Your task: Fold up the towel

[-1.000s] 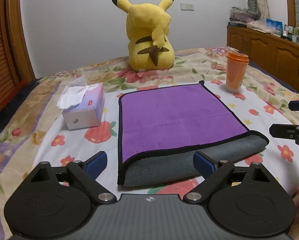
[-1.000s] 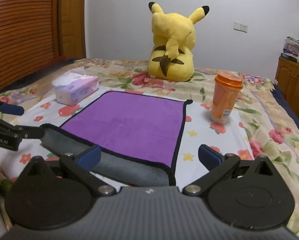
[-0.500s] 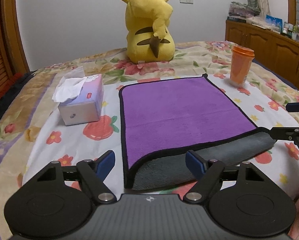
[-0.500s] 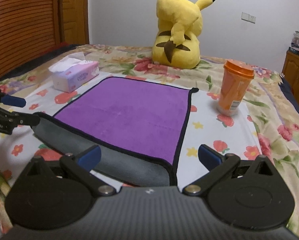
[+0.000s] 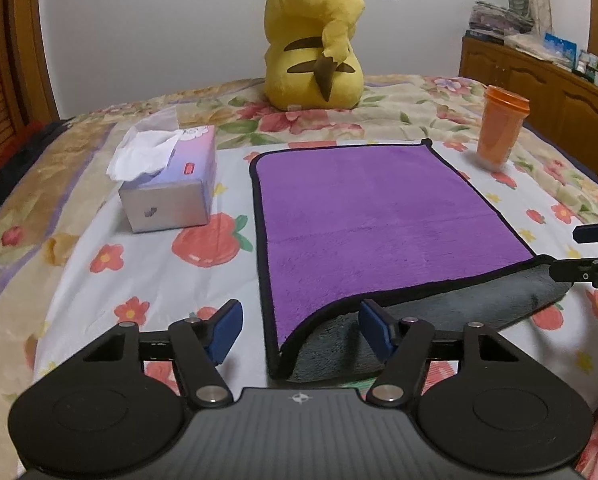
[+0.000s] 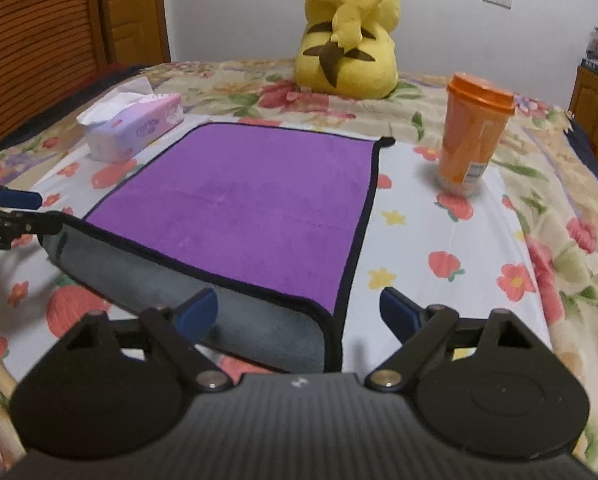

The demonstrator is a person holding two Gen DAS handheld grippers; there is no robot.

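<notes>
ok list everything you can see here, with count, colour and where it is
towel: 1, purple top with grey underside and black trim, flat mid-bed, near edge curled over
tissue box: 1, pale purple with white tissue, left of the towel
plush toy: 1, yellow with brown stripes, behind the towel, back to the cameras
cup: 1, orange with lid, upright right of the towel
bedspread: 1, white with floral print, under everything
cabinet: 1, brown wood, far right, clutter on top
left gripper: 1, black, blue fingers open around the towel's near left corner
right gripper: 1, black, blue fingers open around the near right corner
</notes>
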